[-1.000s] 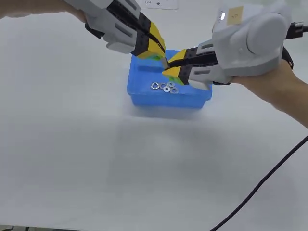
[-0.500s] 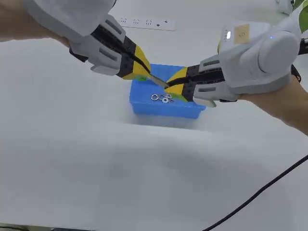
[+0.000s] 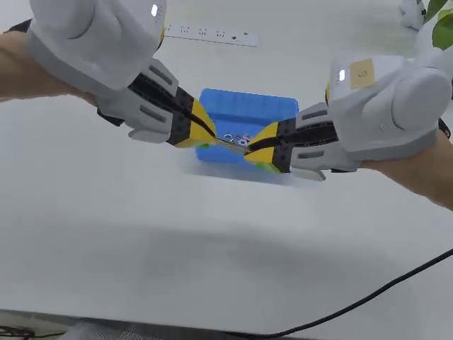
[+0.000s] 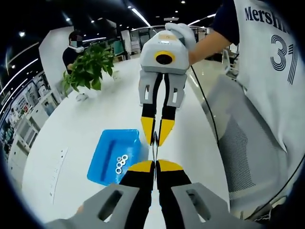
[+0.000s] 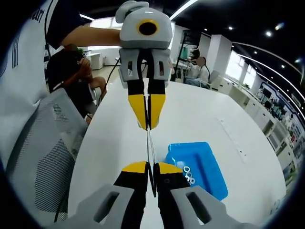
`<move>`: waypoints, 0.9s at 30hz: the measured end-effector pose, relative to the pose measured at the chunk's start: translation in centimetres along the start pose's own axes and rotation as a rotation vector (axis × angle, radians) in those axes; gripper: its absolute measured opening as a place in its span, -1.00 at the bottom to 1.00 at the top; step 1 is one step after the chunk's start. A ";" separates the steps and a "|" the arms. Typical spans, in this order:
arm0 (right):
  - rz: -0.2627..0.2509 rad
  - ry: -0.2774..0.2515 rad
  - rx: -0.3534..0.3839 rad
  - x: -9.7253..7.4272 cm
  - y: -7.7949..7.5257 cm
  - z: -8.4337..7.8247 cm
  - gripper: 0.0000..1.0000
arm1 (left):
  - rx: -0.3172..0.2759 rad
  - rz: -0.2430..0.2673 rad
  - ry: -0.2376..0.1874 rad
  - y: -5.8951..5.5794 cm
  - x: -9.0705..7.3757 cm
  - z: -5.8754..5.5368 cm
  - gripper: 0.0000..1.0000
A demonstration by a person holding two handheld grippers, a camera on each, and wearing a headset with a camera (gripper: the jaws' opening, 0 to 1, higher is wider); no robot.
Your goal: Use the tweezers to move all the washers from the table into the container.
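Washers (image 3: 237,138): a small cluster of silvery rings is lying inside the container, by the wall nearest the person; the exact count is too small to tell in the head view

Container (image 3: 249,113): a shallow blue tray is sitting on the table toward its far edge, on the near side of the power strip; in the left gripper view it is showing to the left of the jaws, in the right gripper view to the right of them

Tweezers (image 3: 230,143): a thin metal pair is hanging level above the container's near wall, just over the washers, bridging the two grippers; each end is being pinched by one of them

Left gripper (image 3: 209,138): it is reaching in from the table's left side, its yellow-tipped jaws pressed together on one end of the tweezers

Right gripper (image 3: 249,149): it is reaching in from the right side, jaws likewise pressed together on the other end, tip facing tip with the left one

Table (image 3: 177,269): a white surface is carrying the container

Power strip (image 3: 209,34): a white bar is lying along the far edge

Cable (image 3: 382,287): a black lead is running across the near right corner

Potted plant (image 4: 88,67): it is standing well beyond the container in the left gripper view

Mesh chair (image 5: 43,152): it is standing beside the table's edge in the right gripper view
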State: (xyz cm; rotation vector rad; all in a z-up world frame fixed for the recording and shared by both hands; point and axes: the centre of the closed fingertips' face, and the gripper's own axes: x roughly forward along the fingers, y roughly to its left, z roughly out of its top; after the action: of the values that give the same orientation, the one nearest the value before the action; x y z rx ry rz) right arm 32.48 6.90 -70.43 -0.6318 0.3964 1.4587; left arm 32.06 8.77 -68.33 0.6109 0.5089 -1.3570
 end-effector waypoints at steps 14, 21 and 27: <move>0.064 0.064 0.029 1.9 0.7 -3.1 -0.86 | -0.033 -0.039 0.063 -0.7 3.2 -3.3 -0.89; 0.083 0.117 0.027 3.5 0.7 -5.3 -0.86 | -0.080 -0.056 0.099 -0.5 5.3 -5.4 -0.89; 0.089 0.145 0.034 4.5 0.5 -7.0 -0.86 | -0.106 -0.078 0.133 -0.3 6.8 -6.9 -0.89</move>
State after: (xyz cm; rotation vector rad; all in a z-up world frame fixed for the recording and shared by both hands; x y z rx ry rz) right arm 33.22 6.18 -78.68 -0.7019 0.5674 1.4921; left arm 32.85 8.33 -77.98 0.6016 0.7138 -1.3592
